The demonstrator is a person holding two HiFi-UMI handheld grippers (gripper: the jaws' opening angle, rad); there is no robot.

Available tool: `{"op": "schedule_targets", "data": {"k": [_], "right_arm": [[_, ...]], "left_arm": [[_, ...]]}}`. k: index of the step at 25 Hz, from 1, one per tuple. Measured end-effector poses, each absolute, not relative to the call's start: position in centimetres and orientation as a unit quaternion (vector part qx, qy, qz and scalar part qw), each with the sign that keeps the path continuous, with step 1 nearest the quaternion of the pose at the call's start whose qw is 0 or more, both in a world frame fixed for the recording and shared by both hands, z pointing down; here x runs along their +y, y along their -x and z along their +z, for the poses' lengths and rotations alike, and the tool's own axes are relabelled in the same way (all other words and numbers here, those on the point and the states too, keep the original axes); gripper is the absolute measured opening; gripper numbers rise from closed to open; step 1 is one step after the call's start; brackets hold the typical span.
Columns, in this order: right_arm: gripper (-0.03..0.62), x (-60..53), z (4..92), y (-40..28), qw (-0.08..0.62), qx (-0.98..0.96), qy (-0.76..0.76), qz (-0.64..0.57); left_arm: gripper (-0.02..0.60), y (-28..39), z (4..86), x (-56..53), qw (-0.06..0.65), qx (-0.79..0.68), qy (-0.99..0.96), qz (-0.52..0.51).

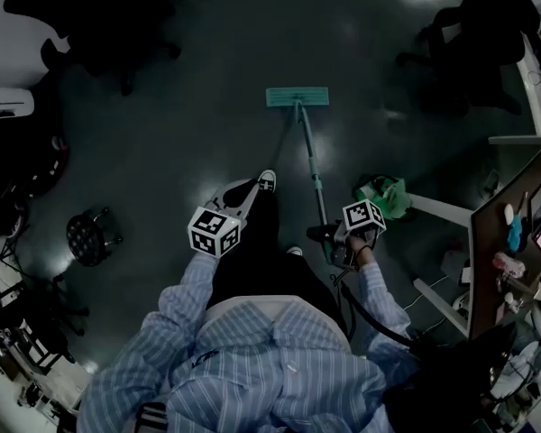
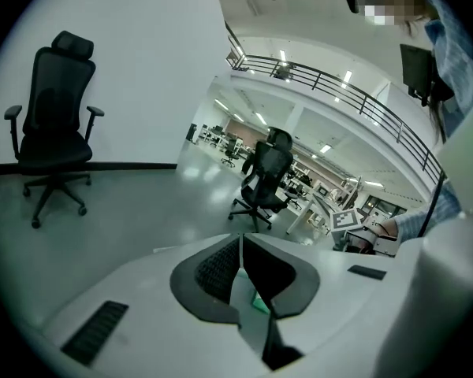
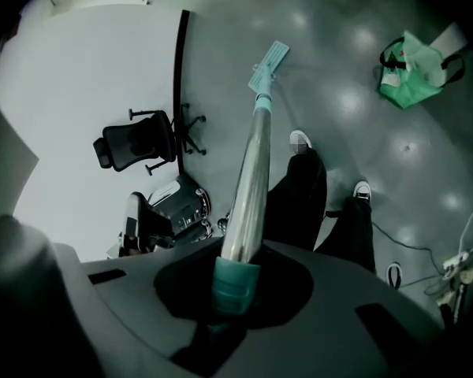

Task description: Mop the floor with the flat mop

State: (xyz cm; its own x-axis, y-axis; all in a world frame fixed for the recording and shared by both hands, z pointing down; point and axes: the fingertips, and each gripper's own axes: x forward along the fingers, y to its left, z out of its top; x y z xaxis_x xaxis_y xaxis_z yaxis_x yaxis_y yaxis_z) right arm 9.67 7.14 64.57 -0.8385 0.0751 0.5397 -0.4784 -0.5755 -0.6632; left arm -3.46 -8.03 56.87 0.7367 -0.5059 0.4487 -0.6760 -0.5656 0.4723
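The right gripper (image 3: pixel 235 288) clamps the mop (image 1: pixel 298 96) on a glossy dark floor (image 1: pixel 198 133), while the left gripper (image 2: pixel 240 250), left of the mop, seems closed on nothing.

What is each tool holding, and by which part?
Right tool grips the flat mop by its handle's teal upper end; left tool is shut, empty.

Blue-and-white striped long-sleeved shirt (image 1: pixel 243 363); black trousers (image 1: pixel 257 260); black-and-white sneakers (image 1: pixel 267 181). Pale grey left gripper (image 2: pixel 240 242) and right gripper (image 3: pixel 235 280), dark pads (image 2: pixel 214 271), each bearing black-and-white marker cube (image 1: pixel 215 231); black cable (image 1: pixel 371 321) at right sleeve (image 1: pixel 383 309).
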Motion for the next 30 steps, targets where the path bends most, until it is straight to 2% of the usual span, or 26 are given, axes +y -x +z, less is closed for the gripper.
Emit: {"op": "schedule_targets", "data": {"k": [18,22,30], "right_arm": [[0.04,-24.1,67.8,-8.8,0.153,-0.439,-0.26,0.846],[0.04,-31.1,68.7,-8.9,0.143,-0.443,-0.27,0.843],[0.038,-40.3,70.8,-9.9,0.168,-0.444,-0.31,0.824]], "left_arm": [[0.014,12.3,60.4,-15.0,0.384,-0.419,-0.814,0.12],[0.014,13.4,61.3,-15.2,0.392,-0.426,-0.805,0.127],[0.014,14.2,62.6,-15.8,0.417,-0.441,-0.786,0.117]]}}
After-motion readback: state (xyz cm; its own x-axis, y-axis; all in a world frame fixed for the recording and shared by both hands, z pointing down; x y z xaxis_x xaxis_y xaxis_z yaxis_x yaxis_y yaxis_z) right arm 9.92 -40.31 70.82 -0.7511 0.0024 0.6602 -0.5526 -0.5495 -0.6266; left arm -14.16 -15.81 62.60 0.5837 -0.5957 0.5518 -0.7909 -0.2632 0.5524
